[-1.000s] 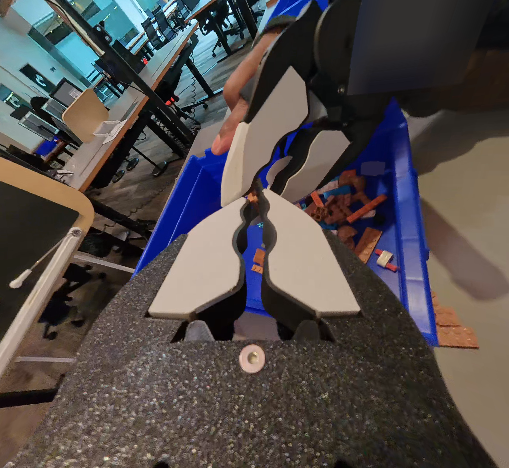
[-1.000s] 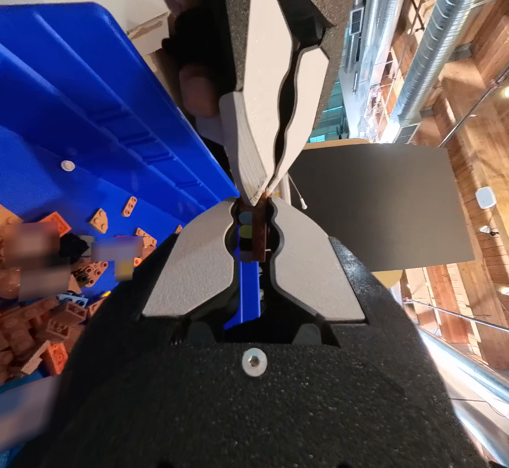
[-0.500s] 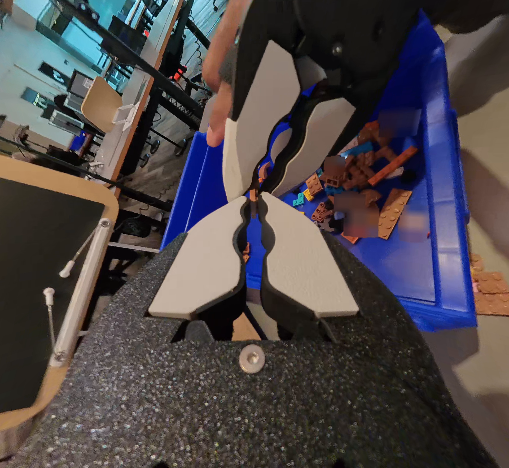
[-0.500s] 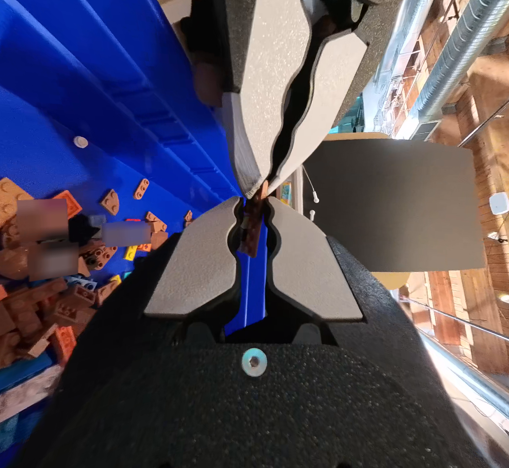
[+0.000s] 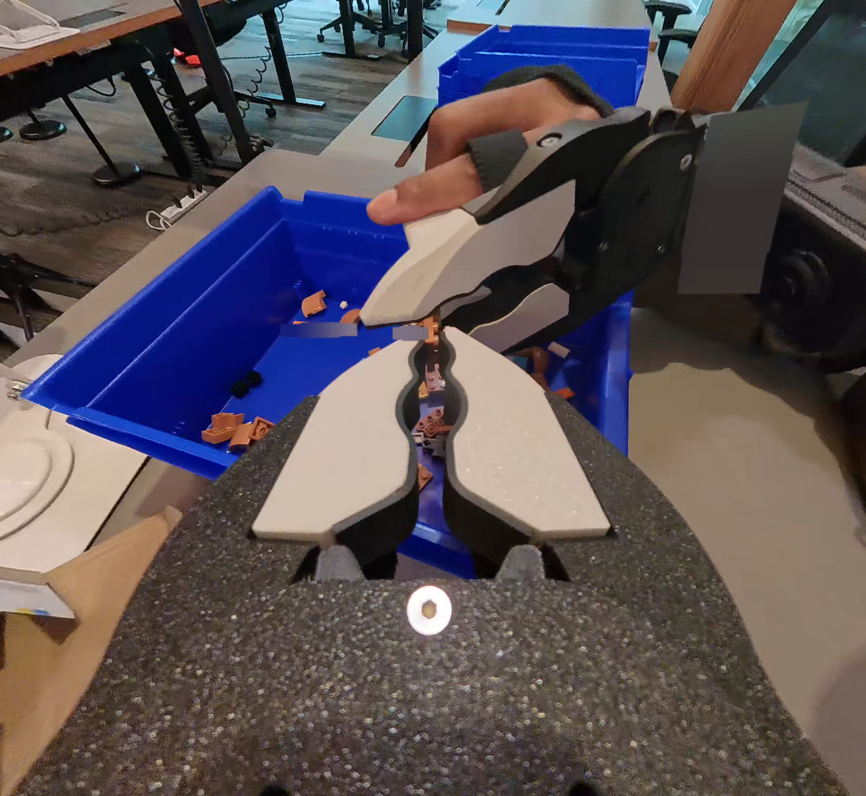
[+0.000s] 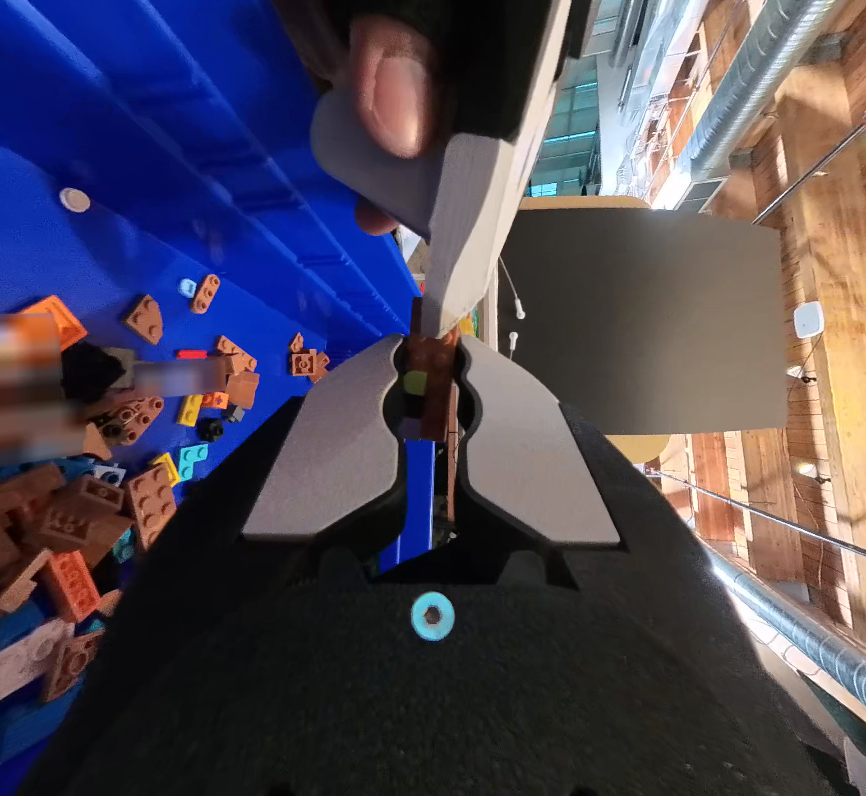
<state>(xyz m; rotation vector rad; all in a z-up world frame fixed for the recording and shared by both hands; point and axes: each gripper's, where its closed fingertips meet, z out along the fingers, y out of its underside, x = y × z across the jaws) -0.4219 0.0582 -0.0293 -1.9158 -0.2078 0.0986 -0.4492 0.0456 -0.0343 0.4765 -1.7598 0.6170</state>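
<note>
Desks and black chairs fill the big room behind a grey surface (image 5: 703, 468). On it sits a blue bin (image 5: 154, 351), with a second blue bin (image 5: 553, 56) farther back. Small toy bricks (image 6: 140, 403) lie loose on the bin floor, most of them brown and orange, with a few yellow and teal ones.

The left tongs (image 5: 433, 344) are closed, tips pinched on the end of a small brown brick piece (image 5: 433, 330). The right tongs (image 6: 431, 342) are closed too, gripping a dark brown brick strip (image 6: 433, 379) that has a yellow-green bit on its side. I cannot tell if both tongs hold one joined piece or two pieces pressed together. It is held up in the air over the bin, where the two pairs of tips meet.

A hand (image 5: 468, 150) in a black glove with bare fingertips holds the right tongs. In the right wrist view a fingertip (image 6: 393, 84) rests on a grey finger of the left tongs.

Half a second ago the left wrist view was tipped far over on its side. Now it is level, and the bin and the room sit straight. The right tongs then came down from above; now they reach in from the right. In the right wrist view the left tongs have come much closer and look bigger and blurry. The brown strip is clamped in the same place as before.
</note>
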